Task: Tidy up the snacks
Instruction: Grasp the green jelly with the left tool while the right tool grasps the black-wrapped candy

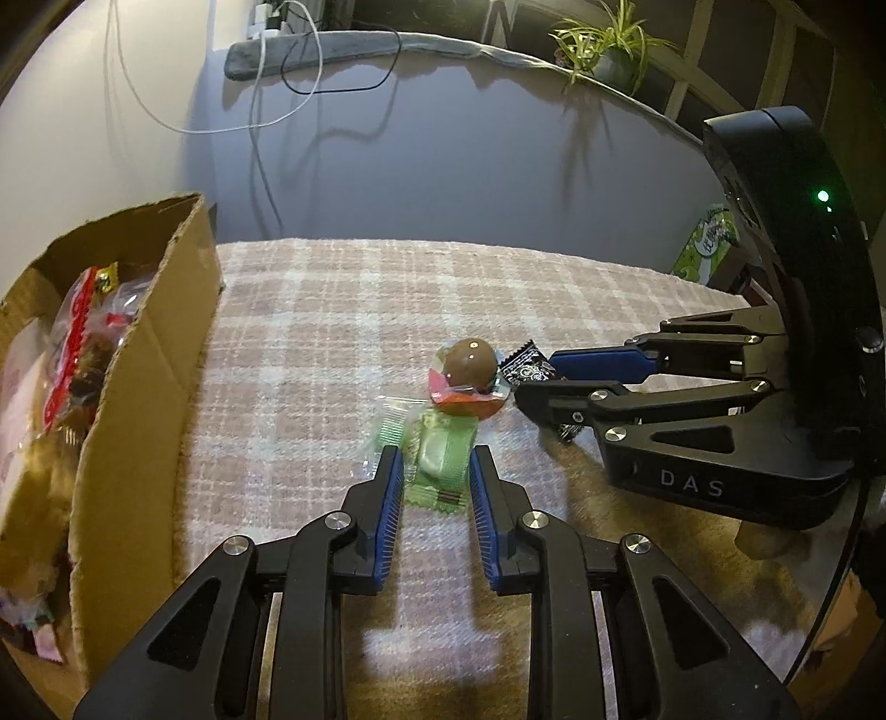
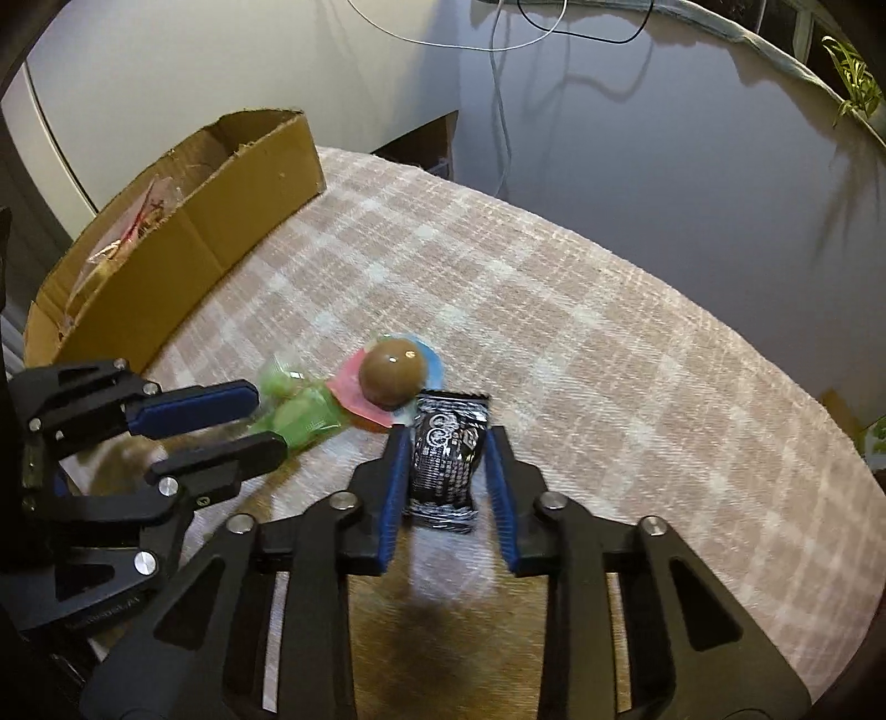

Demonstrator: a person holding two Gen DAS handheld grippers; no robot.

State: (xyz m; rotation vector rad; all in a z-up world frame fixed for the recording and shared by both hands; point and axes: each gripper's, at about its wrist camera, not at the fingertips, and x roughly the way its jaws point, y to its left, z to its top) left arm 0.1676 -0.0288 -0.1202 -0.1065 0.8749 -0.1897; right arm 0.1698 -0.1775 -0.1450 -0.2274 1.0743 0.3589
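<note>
A green wrapped candy (image 1: 440, 459) lies on the plaid cloth, and my left gripper (image 1: 434, 451) is closed around it, its blue pads against both sides of the wrapper. The right wrist view shows that gripper (image 2: 269, 419) coming in from the left over the green candy (image 2: 302, 415). My right gripper (image 2: 448, 435) is shut on a black printed packet (image 2: 446, 465), seen from the side as gripper (image 1: 536, 379) and packet (image 1: 526, 365). Between the two snacks rests a brown chocolate ball (image 1: 469, 363) on a pink and blue wrapper (image 2: 346, 387).
An open cardboard box (image 1: 144, 387) holding several snack bags stands at the cloth's left edge (image 2: 221, 221). Behind the table is a grey wall with hanging cables (image 1: 260, 111), a potted plant (image 1: 609, 50) on a ledge, and a green carton (image 1: 709, 243) at right.
</note>
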